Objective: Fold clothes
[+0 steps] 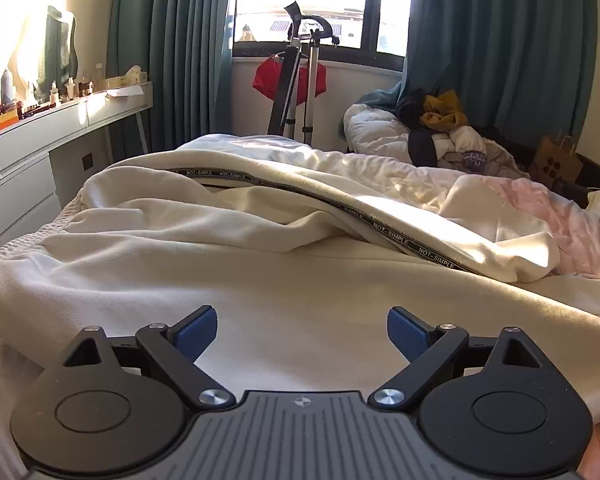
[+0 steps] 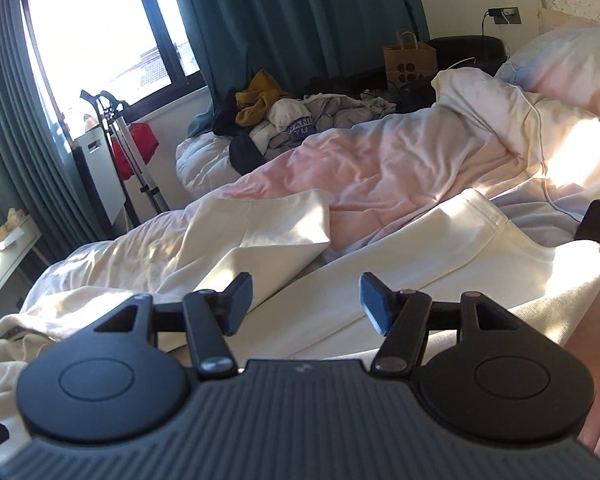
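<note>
Left gripper (image 1: 302, 334), right gripper (image 2: 306, 303): both spread wide, empty, over cream trousers (image 1: 260, 280); far leg ends hidden by folds.

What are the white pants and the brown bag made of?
The white pants look like soft, matte knit cotton, probably jersey: fine ribs show, they crumple loosely, and the waistband is gathered. The brown bag looks like stiff kraft paper: flat sides, dull tan surface, twisted handles. Both are guesses from looks alone.
</note>
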The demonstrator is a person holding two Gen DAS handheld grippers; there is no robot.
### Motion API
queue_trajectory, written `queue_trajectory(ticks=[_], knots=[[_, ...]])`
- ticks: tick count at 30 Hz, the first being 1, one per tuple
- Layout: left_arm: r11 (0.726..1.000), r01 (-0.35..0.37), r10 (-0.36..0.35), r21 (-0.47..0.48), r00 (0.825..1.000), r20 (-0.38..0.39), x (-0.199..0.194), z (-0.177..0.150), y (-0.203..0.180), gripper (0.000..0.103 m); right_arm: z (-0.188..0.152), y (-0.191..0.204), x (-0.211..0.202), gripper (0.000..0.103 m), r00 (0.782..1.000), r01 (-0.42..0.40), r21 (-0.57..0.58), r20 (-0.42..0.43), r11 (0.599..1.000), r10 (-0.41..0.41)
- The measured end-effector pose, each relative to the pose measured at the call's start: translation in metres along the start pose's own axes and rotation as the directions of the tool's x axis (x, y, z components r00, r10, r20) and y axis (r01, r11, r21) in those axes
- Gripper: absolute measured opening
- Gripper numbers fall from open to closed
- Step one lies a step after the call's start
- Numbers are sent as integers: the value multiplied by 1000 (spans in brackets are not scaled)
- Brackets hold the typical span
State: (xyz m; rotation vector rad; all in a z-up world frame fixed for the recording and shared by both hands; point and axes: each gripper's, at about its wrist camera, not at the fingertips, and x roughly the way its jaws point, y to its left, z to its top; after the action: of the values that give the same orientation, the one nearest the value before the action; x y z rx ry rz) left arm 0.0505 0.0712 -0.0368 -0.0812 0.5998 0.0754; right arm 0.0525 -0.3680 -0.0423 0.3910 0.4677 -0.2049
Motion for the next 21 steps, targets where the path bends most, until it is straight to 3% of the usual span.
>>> queue_trajectory(ticks=[4, 9, 13, 16, 21], knots=[[999, 18, -17, 27, 1000, -22, 5, -5, -7, 94, -5, 7, 2, 63, 1000, -16, -27, -19, 1000, 15], [999, 43, -44, -28, 998, -41, 9, 3, -2, 94, -7, 10, 0, 63, 998, -55, -24, -30, 998, 54], [990, 98, -103, -99, 994, -41, 20, 24, -8, 94, -2, 5, 5, 63, 993, -105, 32, -45, 994, 106], [987, 127, -129, -98, 991, -17, 35, 43, -26, 94, 3, 1, 11, 63, 988, -136, 79, -57, 988, 141], [984, 170, -172, -61, 984, -33, 79, 46, -53, 94, 21, -11, 65, 62, 978, -126, 199, -138, 972, 155]])
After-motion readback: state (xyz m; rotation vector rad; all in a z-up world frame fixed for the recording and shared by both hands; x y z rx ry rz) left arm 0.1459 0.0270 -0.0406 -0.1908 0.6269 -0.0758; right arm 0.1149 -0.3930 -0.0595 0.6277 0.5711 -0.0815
